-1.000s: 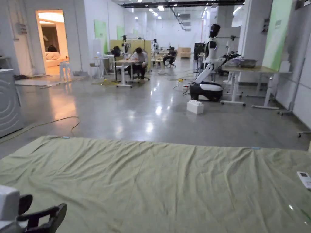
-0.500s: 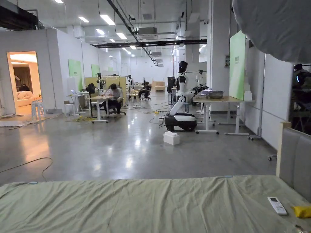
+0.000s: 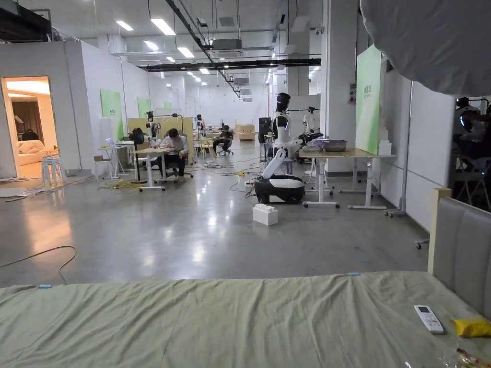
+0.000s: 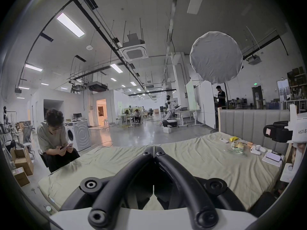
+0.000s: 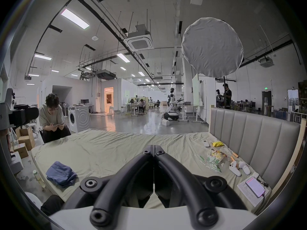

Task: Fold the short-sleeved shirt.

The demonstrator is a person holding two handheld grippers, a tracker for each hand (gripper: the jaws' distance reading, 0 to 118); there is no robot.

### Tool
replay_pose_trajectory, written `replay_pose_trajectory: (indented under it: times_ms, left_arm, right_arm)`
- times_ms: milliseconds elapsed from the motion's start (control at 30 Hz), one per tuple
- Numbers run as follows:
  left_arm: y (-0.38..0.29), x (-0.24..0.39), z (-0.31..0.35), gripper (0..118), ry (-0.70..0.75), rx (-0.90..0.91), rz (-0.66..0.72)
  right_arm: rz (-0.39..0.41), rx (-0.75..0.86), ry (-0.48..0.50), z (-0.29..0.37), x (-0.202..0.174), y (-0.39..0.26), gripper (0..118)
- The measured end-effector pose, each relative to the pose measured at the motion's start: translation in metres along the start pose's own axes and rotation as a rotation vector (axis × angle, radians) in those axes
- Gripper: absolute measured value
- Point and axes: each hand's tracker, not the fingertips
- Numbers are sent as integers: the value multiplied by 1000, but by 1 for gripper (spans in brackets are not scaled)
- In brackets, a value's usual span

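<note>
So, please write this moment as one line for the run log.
stage: before grasp | left gripper: shut, empty | right gripper: shut, empty | blue garment: crumpled on bed, untouched

Take the bed (image 5: 116, 149) as your landmark: the crumpled shirt (image 5: 60, 173) lies on it at its left near corner, well apart from the headboard (image 5: 255, 134) that stands along its right side. The remote (image 5: 206, 143), a snack bag (image 5: 214, 157) and a phone (image 5: 255, 187) lie in a row on the bed just before that headboard. Beyond the bed's left far corner a person (image 5: 51, 117) sits, with a washing machine (image 5: 79, 118) just behind them.
</note>
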Motion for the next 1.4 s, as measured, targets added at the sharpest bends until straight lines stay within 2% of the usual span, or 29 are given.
replay_pose_trajectory:
  times_ms: [333,467,1167,1200,1233,1267,1333,1400]
  left_arm:
    - [0,-5,-6,0,-18,-16,77]
    - [-1,0,-7,0,-10,-29,35]
    - [0,-6,-6,0,7,-38,39]
    - [0,-7,-6,1,10,-33,41]
    - [0,-7,-5,3,15,-27,47]
    - [0,-7,-5,13,20,-22,49]
    - [1,-10,-4,27,17,-15,48]
    - [1,-10,-5,31,5,-14,44]
  right_arm:
    - [16,3,29,1,-2,3,0]
    - [-19,1,29,1,-1,3,0]
    - [24,8,33,4,-9,10,1]
    - [26,7,32,4,-9,11,4]
    - [30,8,28,4,-10,11,12]
    - [32,9,26,4,-10,11,29]
    - [39,16,25,5,-10,12,51]
    - [29,10,34,4,-10,11,55]
